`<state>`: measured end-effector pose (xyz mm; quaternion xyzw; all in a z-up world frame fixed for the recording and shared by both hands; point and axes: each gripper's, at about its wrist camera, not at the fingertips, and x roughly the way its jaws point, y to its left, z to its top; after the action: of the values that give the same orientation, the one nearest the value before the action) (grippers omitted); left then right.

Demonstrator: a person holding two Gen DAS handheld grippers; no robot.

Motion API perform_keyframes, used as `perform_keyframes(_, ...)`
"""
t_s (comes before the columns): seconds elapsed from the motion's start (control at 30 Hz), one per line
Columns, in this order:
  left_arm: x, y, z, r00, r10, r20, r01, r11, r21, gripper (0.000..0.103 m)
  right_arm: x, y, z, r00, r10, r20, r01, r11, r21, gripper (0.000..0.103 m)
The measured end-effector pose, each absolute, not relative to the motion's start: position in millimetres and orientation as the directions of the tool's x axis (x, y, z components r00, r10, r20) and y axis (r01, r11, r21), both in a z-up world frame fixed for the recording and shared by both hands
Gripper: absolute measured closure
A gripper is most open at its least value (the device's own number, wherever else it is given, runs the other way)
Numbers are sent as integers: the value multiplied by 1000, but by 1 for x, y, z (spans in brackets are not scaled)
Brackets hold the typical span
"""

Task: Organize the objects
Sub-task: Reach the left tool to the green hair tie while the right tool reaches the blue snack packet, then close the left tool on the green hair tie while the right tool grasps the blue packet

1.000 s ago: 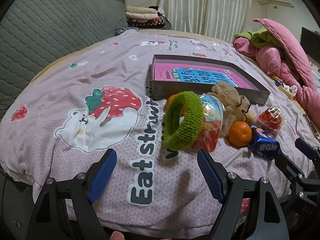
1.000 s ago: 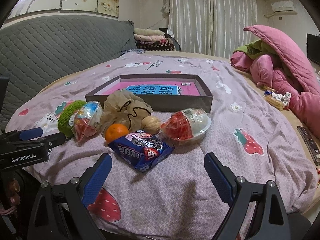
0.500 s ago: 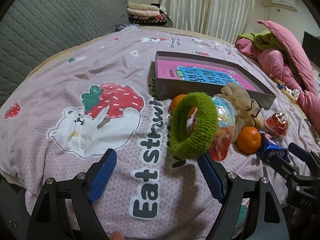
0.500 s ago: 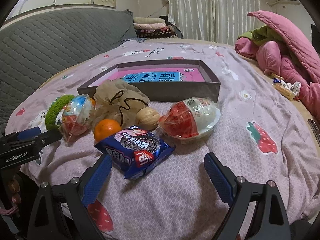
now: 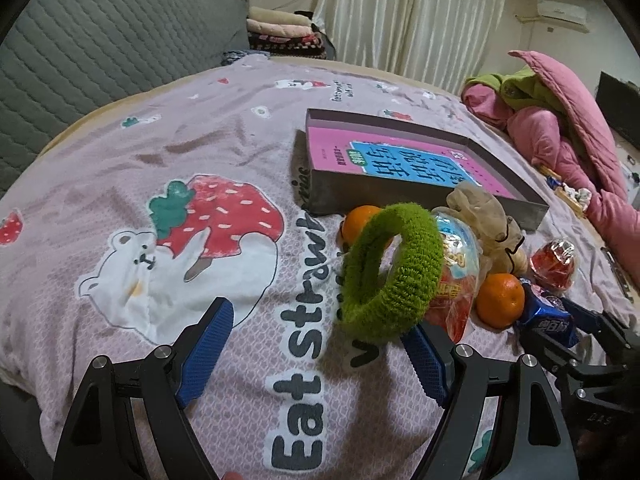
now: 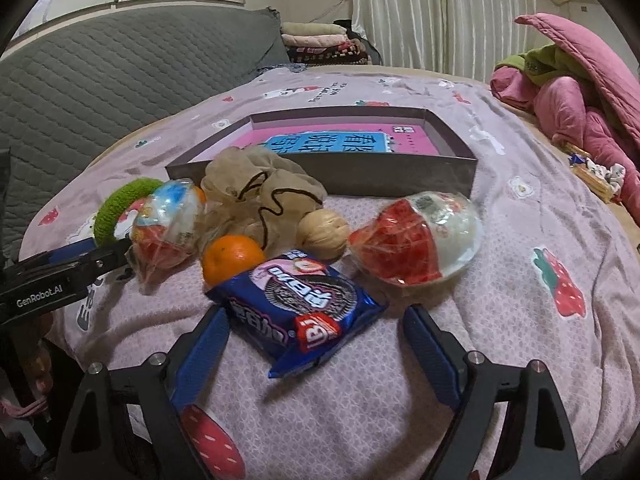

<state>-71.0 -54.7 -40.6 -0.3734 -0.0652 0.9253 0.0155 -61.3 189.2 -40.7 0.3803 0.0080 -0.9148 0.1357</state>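
Note:
A grey open box (image 5: 400,196) with a pink book inside lies on the bed; it also shows in the right wrist view (image 6: 436,140). In front of it lie a green knitted ring (image 5: 390,276), two oranges (image 5: 500,300), a tan drawstring pouch (image 6: 256,188), a walnut (image 6: 324,232), two clear-wrapped snacks (image 6: 416,240) and a blue Oreo pack (image 6: 304,308). My left gripper (image 5: 320,352) is open just in front of the green ring. My right gripper (image 6: 316,356) is open, its fingers on either side of the Oreo pack's near end.
A pink and green quilt pile (image 5: 560,128) sits at the right of the bed. A grey padded headboard (image 6: 100,92) runs along the left. Folded blankets (image 6: 320,40) are stacked at the back. A remote control (image 5: 616,272) lies near the right edge.
Both grippers have moved forward toward the pile. The green ring now sits close above my left gripper's right finger, and the Oreo pack reaches between my right gripper's fingers.

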Motion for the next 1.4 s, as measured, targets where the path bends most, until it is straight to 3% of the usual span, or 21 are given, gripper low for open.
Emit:
perform_keyframes(0.23,-76,-53,-41,-724,129,-677,-23,-986,-163,34,-67,183,-43,-655,-271,-706,289,-952,97,19)
perform_keyframes(0.37,-81,-51,-43,-714,164,-681,-51,-982,-183,51,-70,183,-43,-652,-285,-703,305,-947,101,22)
perform_keyframes(0.57,-83,-46,-43,-706,211,-676,-92,-974,-208,69,-68,180,-42,-652,-319,-688,343,-933,108,34)
perform_keyframes(0.83,-81,-41,-45,-686,273,-674,-134,-959,-251,83,-64,180,-40,-658,-348,-668,364,-923,123,42)
perform_keyframes(1.4,-72,-44,-34,-708,286,-645,-141,-953,-268,84,-54,189,-28,-698,-365,-616,351,-924,151,44)
